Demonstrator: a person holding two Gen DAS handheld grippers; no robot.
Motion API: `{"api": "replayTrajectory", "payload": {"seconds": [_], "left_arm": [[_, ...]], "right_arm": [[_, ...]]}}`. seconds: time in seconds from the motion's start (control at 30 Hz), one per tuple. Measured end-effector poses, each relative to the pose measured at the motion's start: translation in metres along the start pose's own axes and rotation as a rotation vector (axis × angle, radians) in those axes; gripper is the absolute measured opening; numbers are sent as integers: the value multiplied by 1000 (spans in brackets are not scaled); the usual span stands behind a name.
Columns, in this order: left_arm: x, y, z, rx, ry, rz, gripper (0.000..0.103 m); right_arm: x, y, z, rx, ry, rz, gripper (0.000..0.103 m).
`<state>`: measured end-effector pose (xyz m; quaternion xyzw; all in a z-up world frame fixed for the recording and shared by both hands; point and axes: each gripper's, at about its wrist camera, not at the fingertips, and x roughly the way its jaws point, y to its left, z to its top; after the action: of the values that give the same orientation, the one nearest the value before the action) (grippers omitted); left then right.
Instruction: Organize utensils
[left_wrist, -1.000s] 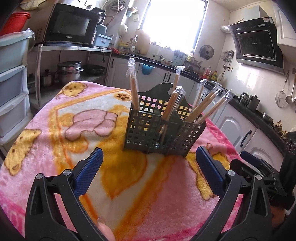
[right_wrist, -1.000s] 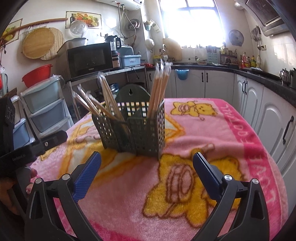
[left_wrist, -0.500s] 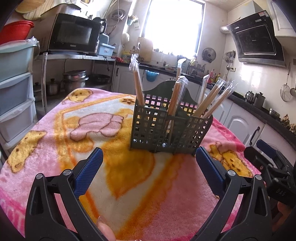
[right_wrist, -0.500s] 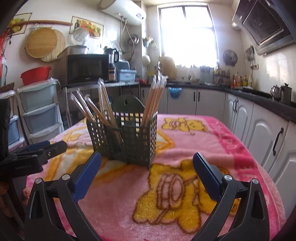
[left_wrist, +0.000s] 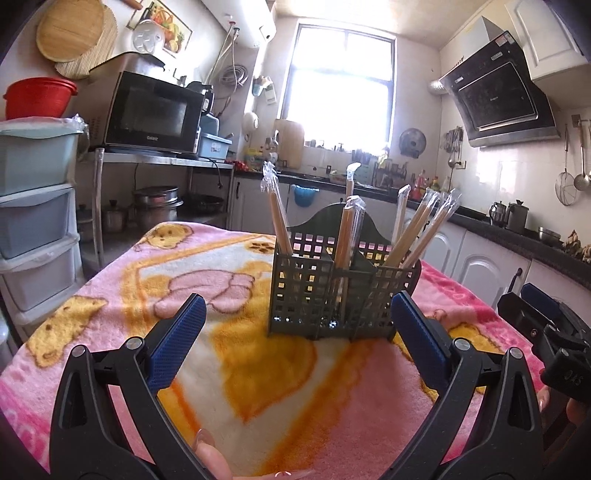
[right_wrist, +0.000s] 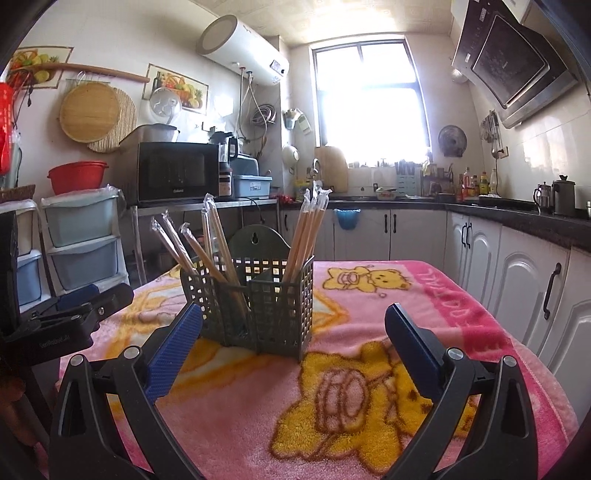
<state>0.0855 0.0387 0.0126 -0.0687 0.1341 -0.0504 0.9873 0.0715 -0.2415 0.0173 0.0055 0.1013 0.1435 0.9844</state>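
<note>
On the pink cartoon blanket (left_wrist: 110, 314) stands the slotted utensil caddy (left_wrist: 332, 295), wrapped chopsticks (right_wrist: 306, 236) leaning inside. Left gripper (left_wrist: 295, 332) and right gripper (right_wrist: 293, 336) gape wide, empty. A careless nudge could tip the light caddy on soft fabric.

The blanket (left_wrist: 110, 295) is pink with yellow-orange cartoon bears outlined in brown, plus a white patch (its far edge a deeper pink with lettering). The utensil holder (left_wrist: 332, 291) is dark grey-green, a grid of square holes. The wrapped chopsticks (right_wrist: 306, 236) are pale tan under clear plastic. Both the left gripper (left_wrist: 295, 332) and right gripper (right_wrist: 293, 332) are black with ribbed blue pads (right_wrist: 173, 347).
</note>
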Motion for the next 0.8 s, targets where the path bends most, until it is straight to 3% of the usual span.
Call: {"api": "replayTrajectory", "payload": {"seconds": [0.8], "left_arm": [[1,1,-2,-7,13,6,93]], "right_arm": [[0,-1,-2,16,5,-14,96]]}}
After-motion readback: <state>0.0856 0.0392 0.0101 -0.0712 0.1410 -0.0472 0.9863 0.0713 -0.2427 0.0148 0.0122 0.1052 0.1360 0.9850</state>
